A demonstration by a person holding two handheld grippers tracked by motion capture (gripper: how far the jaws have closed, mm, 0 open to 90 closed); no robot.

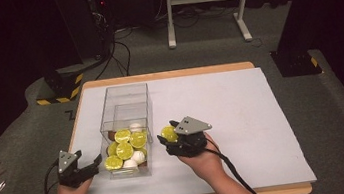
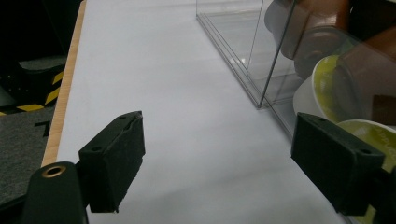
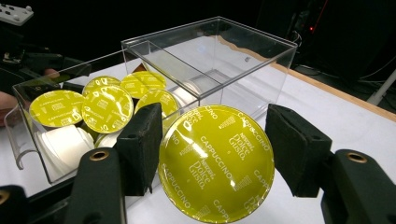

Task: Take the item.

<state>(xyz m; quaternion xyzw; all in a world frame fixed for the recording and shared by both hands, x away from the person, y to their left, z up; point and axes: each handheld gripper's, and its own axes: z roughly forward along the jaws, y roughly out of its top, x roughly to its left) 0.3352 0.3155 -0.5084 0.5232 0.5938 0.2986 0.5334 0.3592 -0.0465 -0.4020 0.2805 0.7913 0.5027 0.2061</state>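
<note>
a yellow-lidded cappuccino capsule (image 3: pixel 215 163) sits clamped between the right gripper (image 3: pixel 215 149) jaws, foil lid facing the camera, just beside a clear plastic box (image 1: pixel 127 128). more yellow-lidded and white capsules (image 1: pixel 125 151) lie heaped in the box's near end, between both grippers, close to the wide-spread left gripper (image 2: pixel 217 158).

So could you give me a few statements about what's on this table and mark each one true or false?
1. The right gripper holds a yellow-lidded capsule. True.
2. The left gripper holds a capsule too. False: its jaws stand open on nothing.
3. The clear box already contains capsules. True.
4. The held capsule's lid reads "Espresso". False: it reads "Cappuccino".
5. The box stands on a white sheet. True.
</note>
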